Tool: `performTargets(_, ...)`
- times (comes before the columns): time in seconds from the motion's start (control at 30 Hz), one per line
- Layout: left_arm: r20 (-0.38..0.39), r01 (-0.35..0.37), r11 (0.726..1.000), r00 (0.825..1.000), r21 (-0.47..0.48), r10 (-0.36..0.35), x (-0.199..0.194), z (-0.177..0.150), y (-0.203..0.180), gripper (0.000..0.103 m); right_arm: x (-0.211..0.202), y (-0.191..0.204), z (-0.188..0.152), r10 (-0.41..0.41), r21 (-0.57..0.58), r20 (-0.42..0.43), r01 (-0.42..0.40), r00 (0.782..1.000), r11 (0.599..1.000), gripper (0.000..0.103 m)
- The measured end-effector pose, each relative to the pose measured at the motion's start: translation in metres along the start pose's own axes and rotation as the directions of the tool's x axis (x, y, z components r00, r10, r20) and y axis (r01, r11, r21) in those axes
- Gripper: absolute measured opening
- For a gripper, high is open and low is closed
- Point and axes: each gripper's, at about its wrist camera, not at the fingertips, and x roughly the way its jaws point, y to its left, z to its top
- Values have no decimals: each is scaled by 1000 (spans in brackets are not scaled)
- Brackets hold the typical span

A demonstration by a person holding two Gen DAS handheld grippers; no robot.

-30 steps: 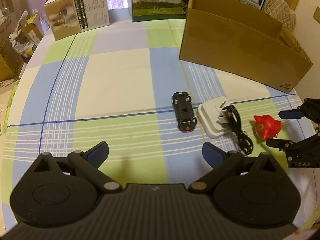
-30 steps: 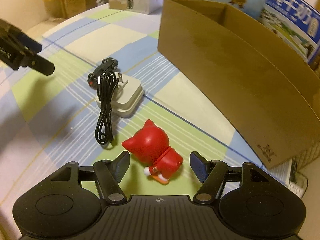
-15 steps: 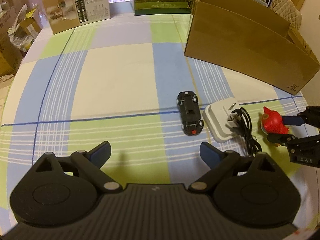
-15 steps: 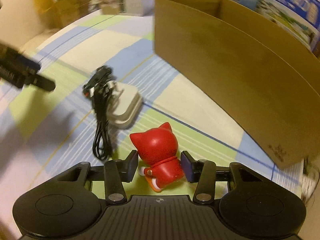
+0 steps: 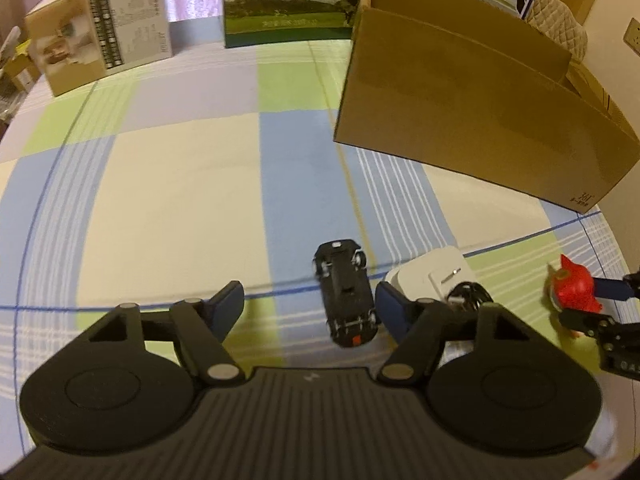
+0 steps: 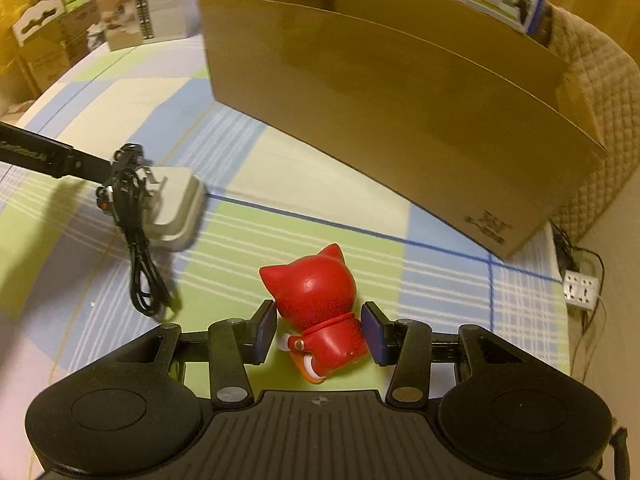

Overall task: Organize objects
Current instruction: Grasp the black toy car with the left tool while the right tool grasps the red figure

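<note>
Covering the table, a checked cloth (image 5: pixel 168 200); right hand-held gripper (image 6: pixel 319 330) clamps the red figurine (image 6: pixel 316 308).

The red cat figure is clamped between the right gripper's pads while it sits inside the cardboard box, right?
Not quite. The red cat figure is clamped between the right gripper pads, but it sits on the checked tablecloth in front of the cardboard box, not inside it. The right wrist view shows this.

Red cat figure (image 6: pixel 316 312), black toy car (image 5: pixel 347 292), checked pastel tablecloth (image 5: pixel 180 184)
</note>
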Motion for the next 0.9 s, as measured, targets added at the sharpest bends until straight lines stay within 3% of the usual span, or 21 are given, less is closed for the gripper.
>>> performTargets(0.27, 5, 20, 999, 1000, 41, -21, 19, 5, -12, 56, -3, -9, -1, -11, 36, -1, 11, 1000, 999, 43)
performTargets(0.4, -6, 35, 998, 999, 42, -35, 23, 5, -8, 33, -2, -8, 1, -15, 29, -5, 15, 1000, 999, 43)
performTargets(0.83, -18, 29, 998, 999, 55, -28, 23, -1, -5, 31, 4, -9, 9, -9, 20, -13, 9, 1000, 1000, 43)
performTargets(0.9, -13, 19, 998, 1000, 55, -18, 23, -3, -4, 26, 5, -8, 10, -6, 15, -14, 7, 1000, 1000, 43)
